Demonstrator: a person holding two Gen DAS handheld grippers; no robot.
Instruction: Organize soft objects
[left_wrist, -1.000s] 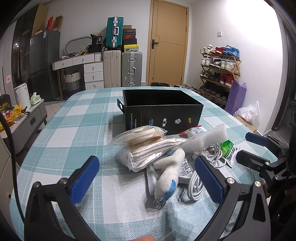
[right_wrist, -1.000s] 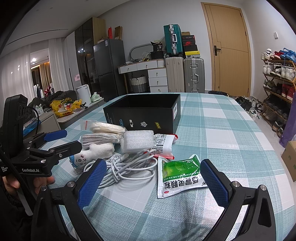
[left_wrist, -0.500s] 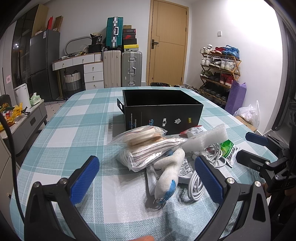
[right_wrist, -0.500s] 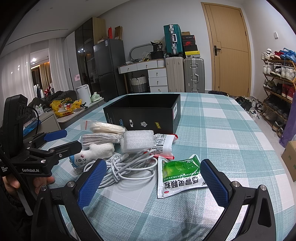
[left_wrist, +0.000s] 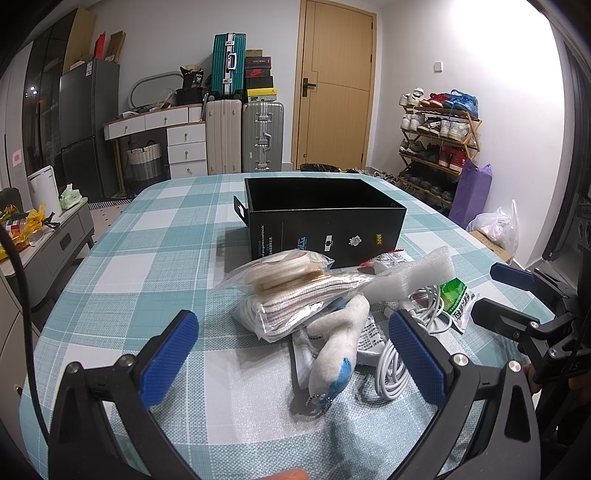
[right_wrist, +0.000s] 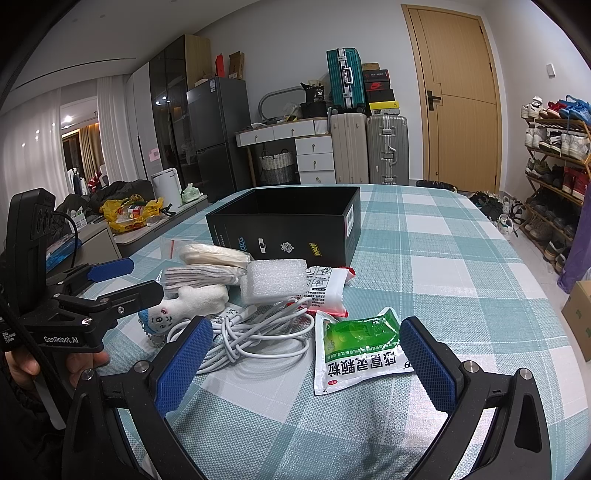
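Observation:
A heap of soft items lies on the checked tablecloth in front of an open black box (left_wrist: 325, 218) (right_wrist: 291, 225). It holds a clear bag of folded cloth (left_wrist: 295, 291), a white plush toy (left_wrist: 340, 339) (right_wrist: 192, 299), a white foam block (left_wrist: 413, 273) (right_wrist: 275, 275), a coiled white cable (right_wrist: 255, 336) and a green sachet (right_wrist: 360, 347). My left gripper (left_wrist: 291, 350) is open, close before the plush toy. My right gripper (right_wrist: 306, 358) is open over the sachet and cable. Nothing is held.
The table (left_wrist: 147, 266) ends close on the left and right. Suitcases (left_wrist: 243, 136), white drawers and a wooden door (left_wrist: 332, 85) stand behind it. A shoe rack (left_wrist: 436, 140) lines the right wall. A hand (right_wrist: 22, 365) holds the left gripper's handle.

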